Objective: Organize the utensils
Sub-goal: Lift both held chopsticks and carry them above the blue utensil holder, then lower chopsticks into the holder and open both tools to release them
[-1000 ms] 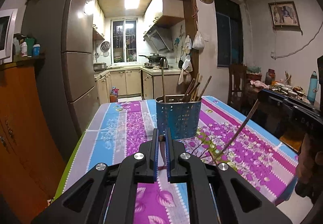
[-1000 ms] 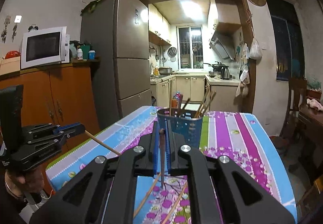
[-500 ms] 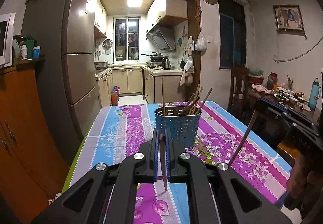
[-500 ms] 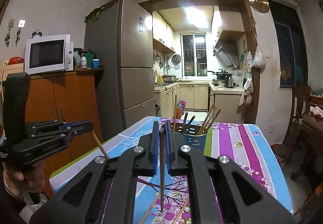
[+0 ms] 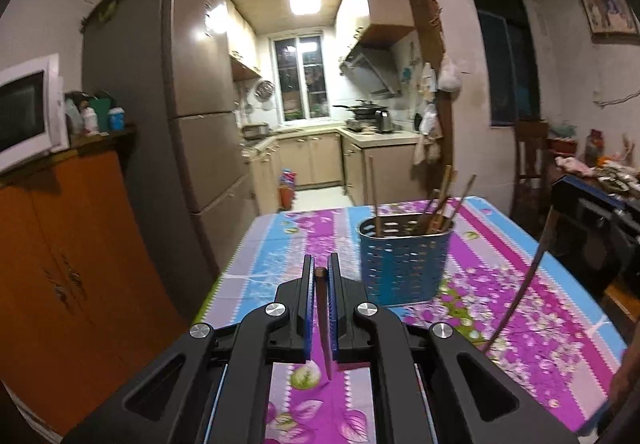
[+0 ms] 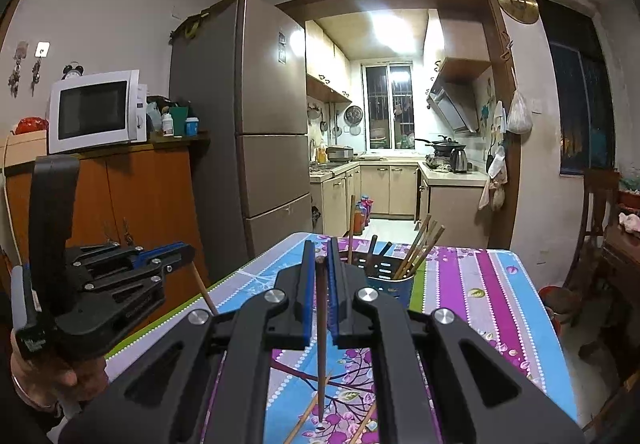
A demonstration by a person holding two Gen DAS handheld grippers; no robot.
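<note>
A blue perforated utensil holder [image 5: 404, 260] with several chopsticks stands on the floral tablecloth [image 5: 540, 324]; it also shows in the right wrist view [image 6: 394, 282]. My left gripper [image 5: 319, 276] is shut on a dark chopstick [image 5: 323, 328] that hangs point down, left of and nearer than the holder. My right gripper [image 6: 320, 264] is shut on a dark chopstick [image 6: 320, 340], nearer than the holder. Two loose chopsticks [image 6: 308, 414] lie on the cloth below it. The left gripper shows in the right wrist view [image 6: 184, 252], the right one in the left wrist view [image 5: 568, 200].
A fridge [image 6: 248, 124] and an orange cabinet [image 6: 132, 196] with a microwave [image 6: 96, 110] stand left of the table. A wooden chair [image 6: 596, 220] and a cluttered side table [image 5: 600, 172] are on the right. The kitchen lies behind.
Both grippers have risen and drawn back from the holder, each lifting its chopstick off the cloth. The left view has turned leftwards, so the holder now sits right of centre.
</note>
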